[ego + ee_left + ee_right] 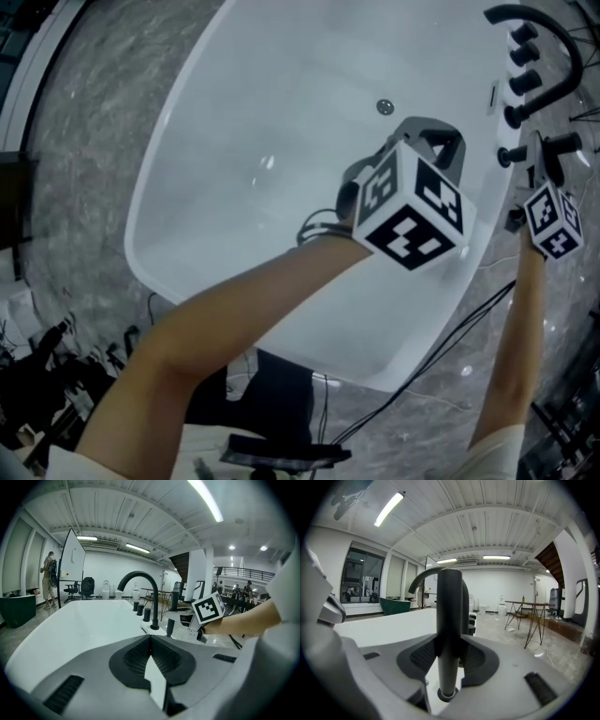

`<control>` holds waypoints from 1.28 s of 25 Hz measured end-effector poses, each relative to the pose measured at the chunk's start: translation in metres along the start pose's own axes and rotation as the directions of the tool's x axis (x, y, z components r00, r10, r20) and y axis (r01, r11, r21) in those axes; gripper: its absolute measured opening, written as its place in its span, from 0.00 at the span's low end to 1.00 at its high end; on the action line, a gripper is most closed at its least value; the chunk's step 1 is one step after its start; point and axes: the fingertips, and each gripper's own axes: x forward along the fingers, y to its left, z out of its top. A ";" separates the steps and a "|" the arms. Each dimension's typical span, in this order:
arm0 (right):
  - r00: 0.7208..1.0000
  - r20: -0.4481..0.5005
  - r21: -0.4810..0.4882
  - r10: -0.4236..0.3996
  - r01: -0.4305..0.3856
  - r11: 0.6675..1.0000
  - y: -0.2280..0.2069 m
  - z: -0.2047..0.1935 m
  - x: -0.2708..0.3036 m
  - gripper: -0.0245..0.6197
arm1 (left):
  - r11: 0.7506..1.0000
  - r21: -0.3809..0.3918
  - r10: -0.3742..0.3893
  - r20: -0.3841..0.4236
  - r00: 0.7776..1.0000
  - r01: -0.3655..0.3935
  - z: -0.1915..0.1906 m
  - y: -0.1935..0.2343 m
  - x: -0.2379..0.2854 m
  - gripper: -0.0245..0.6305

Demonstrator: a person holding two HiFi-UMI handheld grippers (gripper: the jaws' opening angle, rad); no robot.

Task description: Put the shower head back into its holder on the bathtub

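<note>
Right gripper view: the right gripper is clamped on the shower head — the dark handle stands upright between the jaws, its lower end meeting the round holder on the rim of the bathtub. The curved faucet rises just behind it.

Left gripper view: the left gripper has its jaws pressed together with nothing between them, above the white basin. A row of dark knobs and the faucet line the far rim, with the right gripper just beside them.

Head view: the left gripper is over the tub interior — the right gripper is at the rim fittings.
</note>
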 end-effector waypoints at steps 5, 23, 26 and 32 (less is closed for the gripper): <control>1.000 0.013 -0.006 -0.004 0.004 1.000 -0.004 -0.001 0.005 0.27 | 1.000 -0.010 -0.008 -0.007 1.000 0.008 -0.008 0.000 0.003 0.05; 0.999 -0.045 0.037 0.006 -0.004 0.999 -0.011 -0.035 0.008 0.27 | 1.000 0.001 0.008 -0.038 0.999 -0.008 -0.017 -0.005 0.004 0.05; 0.998 -0.060 0.039 0.005 -0.003 0.999 -0.010 -0.035 0.006 0.27 | 1.000 0.009 0.001 -0.042 0.999 -0.001 -0.019 -0.009 0.003 0.05; 0.995 -0.096 0.058 -0.011 0.016 0.998 -0.014 -0.044 -0.004 0.30 | 1.000 0.010 0.001 -0.055 0.999 0.000 -0.026 -0.013 -0.003 0.05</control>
